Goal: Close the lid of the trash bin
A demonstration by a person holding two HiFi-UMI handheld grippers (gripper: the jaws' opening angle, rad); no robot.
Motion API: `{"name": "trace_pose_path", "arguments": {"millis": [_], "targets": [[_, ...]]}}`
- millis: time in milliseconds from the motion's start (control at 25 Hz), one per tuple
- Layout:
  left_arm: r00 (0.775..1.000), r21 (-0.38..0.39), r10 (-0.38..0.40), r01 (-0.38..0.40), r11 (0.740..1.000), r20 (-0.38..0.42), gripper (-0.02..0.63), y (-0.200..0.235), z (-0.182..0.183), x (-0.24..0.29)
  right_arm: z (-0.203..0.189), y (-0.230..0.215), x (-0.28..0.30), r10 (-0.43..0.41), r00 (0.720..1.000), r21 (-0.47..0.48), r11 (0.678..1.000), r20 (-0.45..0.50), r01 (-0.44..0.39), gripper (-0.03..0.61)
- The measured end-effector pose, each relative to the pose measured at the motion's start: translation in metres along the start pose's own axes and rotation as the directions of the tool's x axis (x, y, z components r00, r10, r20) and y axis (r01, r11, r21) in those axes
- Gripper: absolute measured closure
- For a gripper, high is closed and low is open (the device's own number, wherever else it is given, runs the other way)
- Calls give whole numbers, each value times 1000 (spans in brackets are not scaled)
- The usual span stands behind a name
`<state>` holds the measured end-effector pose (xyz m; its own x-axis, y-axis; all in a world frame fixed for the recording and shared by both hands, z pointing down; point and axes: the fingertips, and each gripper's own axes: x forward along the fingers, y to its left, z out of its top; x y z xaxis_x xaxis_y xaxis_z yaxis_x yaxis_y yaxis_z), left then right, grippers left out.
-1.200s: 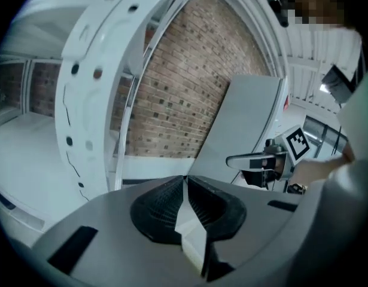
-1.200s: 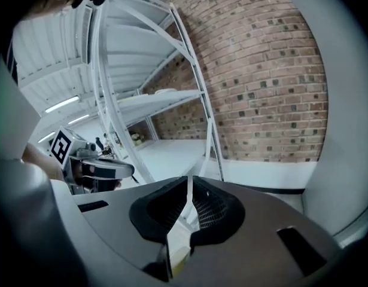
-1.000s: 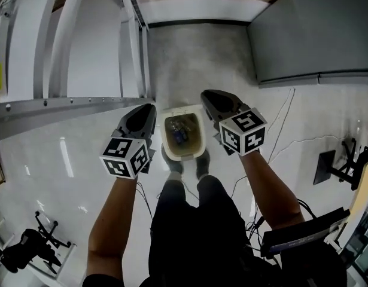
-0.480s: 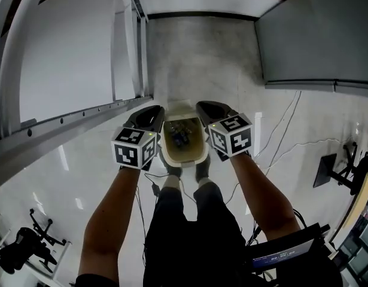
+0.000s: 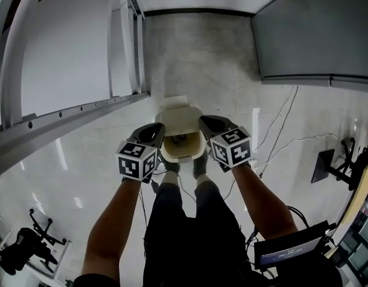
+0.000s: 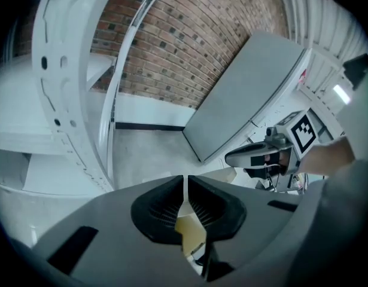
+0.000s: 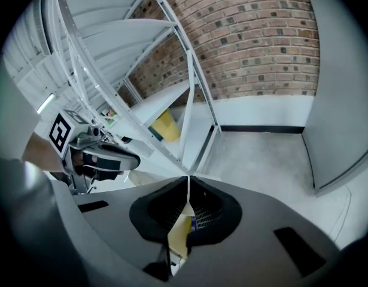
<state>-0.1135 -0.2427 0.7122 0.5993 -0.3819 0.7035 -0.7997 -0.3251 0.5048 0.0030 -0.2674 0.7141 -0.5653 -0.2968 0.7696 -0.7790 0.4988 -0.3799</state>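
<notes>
A cream trash bin (image 5: pixel 182 154) stands on the floor just ahead of the person's feet. Its lid (image 5: pixel 175 113) leans forward over the back half of the opening, so only a front strip of the inside shows. My left gripper (image 5: pixel 155 131) is at the bin's left rim and my right gripper (image 5: pixel 208 125) at its right rim, both beside the lid. In the left gripper view the jaws (image 6: pixel 185 179) meet at the tips, with the bin (image 6: pixel 192 235) below them. The right gripper (image 7: pixel 188 179) is shut too, with nothing held.
A white metal rack frame (image 5: pixel 82 109) runs along the left, close to the bin. A grey panel (image 5: pixel 315 34) stands at the right. Cables (image 5: pixel 279 142) trail over the floor on the right, and a black stand (image 5: pixel 336 163) sits at the far right.
Both grippers have moved in and down to the bin's rim. The lid has swung forward over the opening, hiding most of the rubbish that showed inside before.
</notes>
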Motion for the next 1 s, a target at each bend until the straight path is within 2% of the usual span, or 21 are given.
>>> {"name": "trace_pose_path", "arguments": {"millis": [400, 640, 840, 1000], "targets": [[994, -48, -15, 10, 999, -106, 612, -28, -99, 10, -105, 11, -7, 40, 991, 44, 998, -130, -35, 569], [985, -46, -19, 12, 999, -169, 611, -24, -144, 29, -148, 9, 9, 62, 981, 38, 998, -185, -55, 569], [975, -86, -38, 20, 996, -219, 612, -18, -182, 47, -190, 6, 25, 72, 967, 37, 997, -243, -65, 569], [967, -71, -32, 15, 997, -252, 612, -12, -203, 61, -212, 1, 41, 66, 960, 32, 998, -271, -60, 569]]}}
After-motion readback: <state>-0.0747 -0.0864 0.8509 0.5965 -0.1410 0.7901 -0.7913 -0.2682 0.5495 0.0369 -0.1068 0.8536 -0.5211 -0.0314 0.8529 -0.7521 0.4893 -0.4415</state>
